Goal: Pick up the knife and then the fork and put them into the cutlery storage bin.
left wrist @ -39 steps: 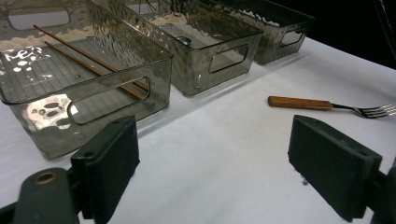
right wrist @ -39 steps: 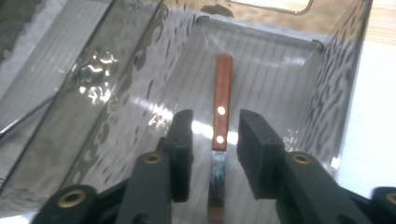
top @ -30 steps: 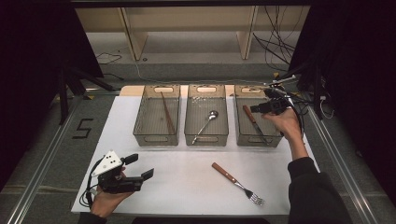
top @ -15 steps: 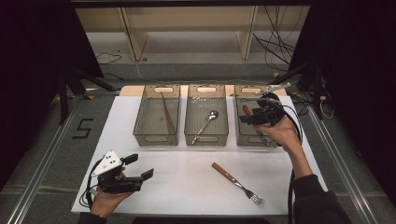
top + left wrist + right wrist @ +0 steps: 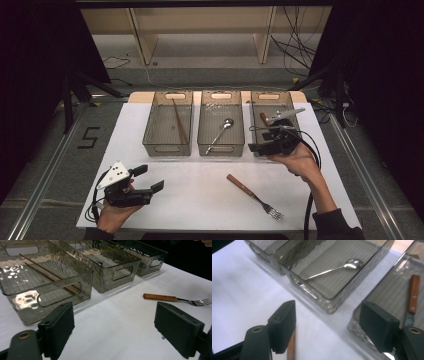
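Fork (image 5: 254, 197) with wooden handle lies flat on the white tabletop (image 5: 200, 190), near the front edge, right of centre, prongs toward the front right corner. In the left tool view the fork (image 5: 175, 299) rests beyond the right jaw, apart from it.

Left tool (image 5: 145, 181) sits low at the front left corner, held in a hand (image 5: 114, 215); jaws spread wide, nothing between them, well apart from the fork.

Right tool (image 5: 260, 145) hovers over the front rim of the right bin (image 5: 260, 98), held in the right hand (image 5: 295, 161). Its jaws have just been opening; they stand released, with nothing gripped. In the right tool view a wooden handle end (image 5: 291, 347) shows beside the left jaw.

Three clear bins in a row along the back edge. Left bin (image 5: 150, 135): chopsticks (image 5: 179, 120). Middle bin (image 5: 202, 135): spoon (image 5: 221, 131). Right bin: knife with wooden handle (image 5: 413, 293), lying on the bin floor, untouched by the jaws.
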Motion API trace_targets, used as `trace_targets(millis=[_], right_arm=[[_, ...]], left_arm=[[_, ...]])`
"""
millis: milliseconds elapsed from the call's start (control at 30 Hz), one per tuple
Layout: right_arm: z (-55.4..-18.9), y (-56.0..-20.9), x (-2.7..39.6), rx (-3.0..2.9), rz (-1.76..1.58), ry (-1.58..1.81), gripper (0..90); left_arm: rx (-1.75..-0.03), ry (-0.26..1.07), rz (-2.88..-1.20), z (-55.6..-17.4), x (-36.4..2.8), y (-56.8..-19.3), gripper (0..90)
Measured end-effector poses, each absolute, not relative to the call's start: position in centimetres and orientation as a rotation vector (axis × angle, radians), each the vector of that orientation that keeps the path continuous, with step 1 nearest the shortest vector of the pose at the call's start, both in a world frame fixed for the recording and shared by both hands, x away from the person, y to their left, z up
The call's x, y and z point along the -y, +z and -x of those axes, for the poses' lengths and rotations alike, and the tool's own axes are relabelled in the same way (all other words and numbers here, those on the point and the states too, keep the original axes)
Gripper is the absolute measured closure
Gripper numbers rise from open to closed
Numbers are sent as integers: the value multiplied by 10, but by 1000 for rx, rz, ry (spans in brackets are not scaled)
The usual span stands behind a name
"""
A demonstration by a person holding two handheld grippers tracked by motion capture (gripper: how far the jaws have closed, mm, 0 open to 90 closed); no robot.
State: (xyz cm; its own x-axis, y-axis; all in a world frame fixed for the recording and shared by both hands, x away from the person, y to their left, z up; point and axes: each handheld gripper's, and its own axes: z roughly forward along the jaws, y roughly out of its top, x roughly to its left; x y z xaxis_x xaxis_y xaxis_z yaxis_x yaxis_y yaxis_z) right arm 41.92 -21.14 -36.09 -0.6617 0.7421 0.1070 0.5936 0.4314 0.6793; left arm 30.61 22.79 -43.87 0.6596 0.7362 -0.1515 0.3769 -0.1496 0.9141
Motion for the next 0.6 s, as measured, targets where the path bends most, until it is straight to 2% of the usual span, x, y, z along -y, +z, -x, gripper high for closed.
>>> trace_targets(millis=[600], right_arm=[[-394,-389,194,-2584,-1132,992,292]], left_arm=[[-906,402,-1754,-306,-227,-440,159]])
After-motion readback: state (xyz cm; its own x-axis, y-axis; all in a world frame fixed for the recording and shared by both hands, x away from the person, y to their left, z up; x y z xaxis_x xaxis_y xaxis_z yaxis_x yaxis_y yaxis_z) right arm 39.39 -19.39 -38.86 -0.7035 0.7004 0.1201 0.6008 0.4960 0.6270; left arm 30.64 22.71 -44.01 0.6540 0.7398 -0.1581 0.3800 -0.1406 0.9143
